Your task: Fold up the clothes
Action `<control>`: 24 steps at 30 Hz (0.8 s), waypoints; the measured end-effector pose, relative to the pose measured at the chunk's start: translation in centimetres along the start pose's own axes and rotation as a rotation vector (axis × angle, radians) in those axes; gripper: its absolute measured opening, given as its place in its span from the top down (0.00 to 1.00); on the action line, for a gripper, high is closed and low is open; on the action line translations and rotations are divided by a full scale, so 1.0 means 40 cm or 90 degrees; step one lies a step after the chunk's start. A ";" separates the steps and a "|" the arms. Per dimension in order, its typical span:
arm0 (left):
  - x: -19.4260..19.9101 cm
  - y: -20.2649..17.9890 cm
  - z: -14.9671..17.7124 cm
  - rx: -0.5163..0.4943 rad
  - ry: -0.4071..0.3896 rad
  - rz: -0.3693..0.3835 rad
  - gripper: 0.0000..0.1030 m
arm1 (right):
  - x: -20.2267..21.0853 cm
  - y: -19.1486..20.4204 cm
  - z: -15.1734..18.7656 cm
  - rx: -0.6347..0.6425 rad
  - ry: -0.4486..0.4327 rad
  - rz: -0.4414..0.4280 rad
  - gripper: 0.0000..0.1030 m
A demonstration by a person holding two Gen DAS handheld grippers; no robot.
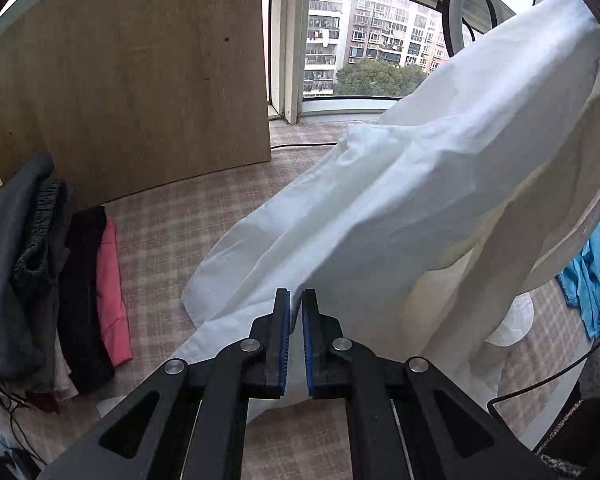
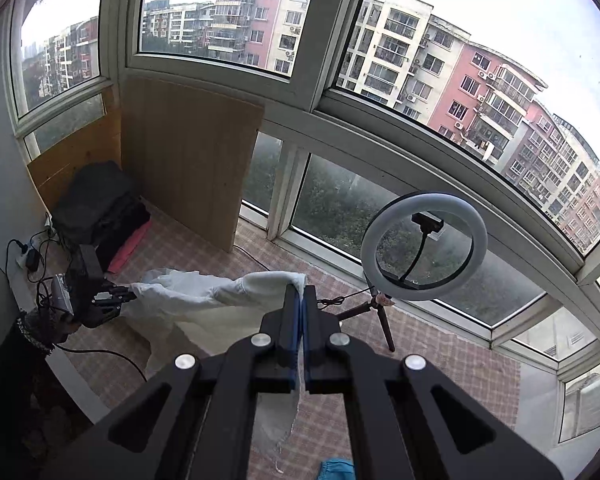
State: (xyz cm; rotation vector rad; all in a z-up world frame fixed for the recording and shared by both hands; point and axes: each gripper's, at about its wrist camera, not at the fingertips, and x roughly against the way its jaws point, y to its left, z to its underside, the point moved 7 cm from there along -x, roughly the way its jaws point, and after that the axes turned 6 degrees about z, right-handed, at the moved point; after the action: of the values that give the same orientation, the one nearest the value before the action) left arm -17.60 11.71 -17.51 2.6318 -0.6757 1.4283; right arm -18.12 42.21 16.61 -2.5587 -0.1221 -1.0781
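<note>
My left gripper (image 1: 296,300) pinched one edge of the white garment (image 1: 420,184), its jaws barely apart; my right gripper (image 2: 300,294) was clamped tight on another, the cloth sagging between them over the plaid mat (image 1: 172,224). That looser left grip could have let the fabric slip.

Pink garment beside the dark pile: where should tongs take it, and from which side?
Take the pink garment at its near corner, coming from its right over the checked cover; its right edge lies free, while the dark pile abuts its left.
</note>
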 end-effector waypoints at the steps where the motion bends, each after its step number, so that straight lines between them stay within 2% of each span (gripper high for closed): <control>1: 0.010 -0.025 0.011 -0.001 -0.007 0.003 0.94 | 0.001 -0.003 0.003 0.001 0.000 -0.001 0.99; 3: 0.050 -0.078 0.026 -0.002 -0.033 0.005 0.93 | 0.001 -0.006 0.006 0.005 -0.002 -0.003 0.99; 4: 0.071 -0.105 0.031 -0.002 -0.049 0.010 0.89 | 0.000 -0.008 0.006 0.007 -0.003 -0.006 0.99; 6: 0.122 -0.161 0.034 0.001 -0.090 0.037 0.83 | 0.001 -0.010 0.005 0.007 -0.005 -0.014 0.99; 9: 0.178 -0.263 0.037 -0.016 -0.108 0.092 0.83 | 0.005 -0.013 0.006 0.011 -0.009 -0.016 0.99; 11: 0.199 -0.353 0.031 -0.059 -0.099 0.131 0.83 | 0.002 -0.011 0.010 0.012 -0.008 -0.023 0.99; 13: 0.203 -0.451 0.012 -0.136 -0.088 0.158 0.81 | -0.002 -0.009 0.014 0.014 -0.007 -0.029 0.99; 15: 0.189 -0.511 -0.019 -0.194 -0.079 0.158 0.80 | -0.001 -0.005 0.018 0.016 -0.008 -0.036 0.99; 17: 0.171 -0.511 -0.057 -0.209 -0.068 0.129 0.80 | 0.003 -0.005 0.025 0.015 -0.010 -0.042 0.99; 20: 0.161 -0.431 -0.111 -0.180 -0.070 0.076 0.81 | 0.005 -0.012 0.037 0.012 -0.007 -0.047 0.99; 24: 0.147 -0.341 -0.167 -0.154 -0.070 0.028 0.81 | -0.003 -0.019 0.051 0.015 0.001 -0.049 0.99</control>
State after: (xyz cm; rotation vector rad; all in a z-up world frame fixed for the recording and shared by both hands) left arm -14.43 23.73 -7.01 2.5340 -0.8638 1.1358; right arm -17.00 43.65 15.41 -2.5516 -0.2339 -1.0993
